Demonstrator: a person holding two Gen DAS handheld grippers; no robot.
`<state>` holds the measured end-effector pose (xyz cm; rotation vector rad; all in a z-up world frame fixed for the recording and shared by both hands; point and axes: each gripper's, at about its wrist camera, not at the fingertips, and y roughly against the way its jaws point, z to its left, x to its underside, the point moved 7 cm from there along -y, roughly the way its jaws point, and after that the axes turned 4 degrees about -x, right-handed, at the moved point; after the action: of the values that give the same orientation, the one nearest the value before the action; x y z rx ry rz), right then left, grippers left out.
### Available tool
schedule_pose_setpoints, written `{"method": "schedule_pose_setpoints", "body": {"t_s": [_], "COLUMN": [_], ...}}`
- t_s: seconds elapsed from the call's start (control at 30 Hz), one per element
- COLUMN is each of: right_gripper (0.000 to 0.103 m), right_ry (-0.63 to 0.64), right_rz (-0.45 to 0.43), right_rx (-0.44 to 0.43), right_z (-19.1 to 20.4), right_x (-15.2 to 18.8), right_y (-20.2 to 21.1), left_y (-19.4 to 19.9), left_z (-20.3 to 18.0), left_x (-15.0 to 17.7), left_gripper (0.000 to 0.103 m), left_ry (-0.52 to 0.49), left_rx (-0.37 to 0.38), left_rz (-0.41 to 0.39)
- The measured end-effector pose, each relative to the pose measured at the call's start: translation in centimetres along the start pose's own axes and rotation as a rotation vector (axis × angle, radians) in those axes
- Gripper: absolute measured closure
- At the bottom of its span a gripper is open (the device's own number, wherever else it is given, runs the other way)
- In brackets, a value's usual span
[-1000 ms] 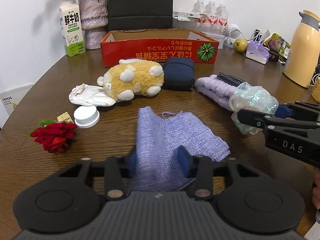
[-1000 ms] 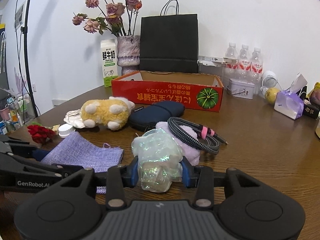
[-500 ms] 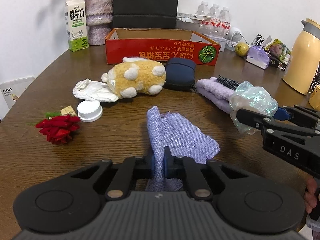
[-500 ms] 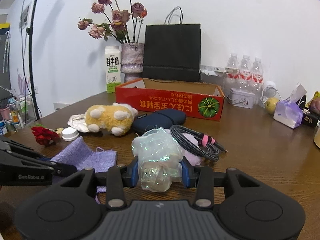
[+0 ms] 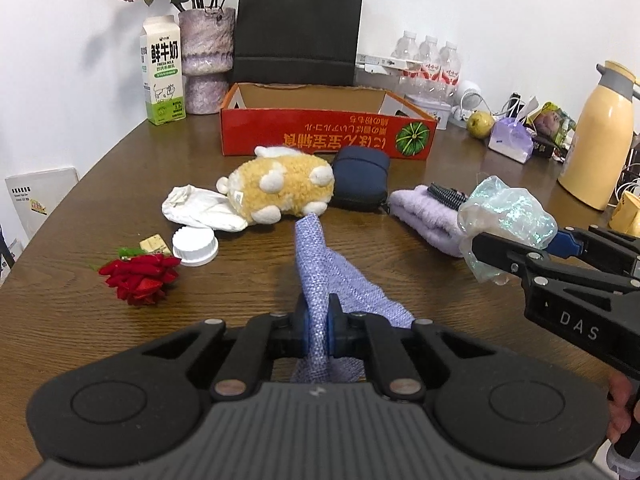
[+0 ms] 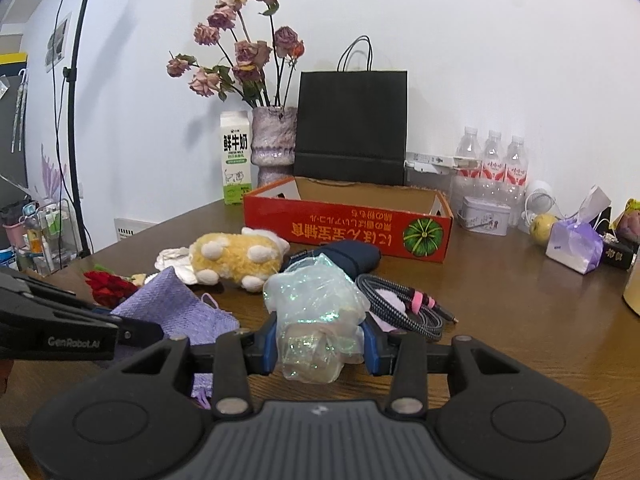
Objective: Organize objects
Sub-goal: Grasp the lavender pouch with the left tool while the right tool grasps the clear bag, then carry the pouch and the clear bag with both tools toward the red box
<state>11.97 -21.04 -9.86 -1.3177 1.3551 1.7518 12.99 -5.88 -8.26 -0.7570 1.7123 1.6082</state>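
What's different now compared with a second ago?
The left gripper closed on the purple woven pouch and lifted it off the table. The right gripper still clamps the iridescent wrapped bundle. The plush toy and red box haven't moved.

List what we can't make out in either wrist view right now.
- Inside of the red cardboard box: both views, its front wall hides the floor.
- Contents of the iridescent crinkled plastic bundle: right wrist view, film too cloudy.
- Near end of the lilac woven fabric pouch: left wrist view, hidden behind the left gripper body.
- Lilac fluffy item under the braided cable: type unclear, bundle covers part.
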Motion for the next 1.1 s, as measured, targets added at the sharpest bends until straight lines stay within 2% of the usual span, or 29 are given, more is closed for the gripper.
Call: {"method": "schedule_pose_setpoints", "body": {"t_s": [0.63, 1.1], "right_gripper": [0.064, 0.064], "right_ry": [0.028, 0.028], "right_rz": [-0.061, -0.058], "right_rx": [0.015, 0.006], "right_z": [2.0, 1.8], "right_x": [-1.8, -3.1], "right_y": [3.8, 2.9], "left_y": [4.5, 4.7], "left_z": [0.4, 0.1], "left_x": [-1.4, -3.2], "left_gripper": [0.095, 0.095], "left_ry": [0.005, -0.003], "left_rx": [0.017, 0.024], "left_rz": [-0.106, -0.125]}}
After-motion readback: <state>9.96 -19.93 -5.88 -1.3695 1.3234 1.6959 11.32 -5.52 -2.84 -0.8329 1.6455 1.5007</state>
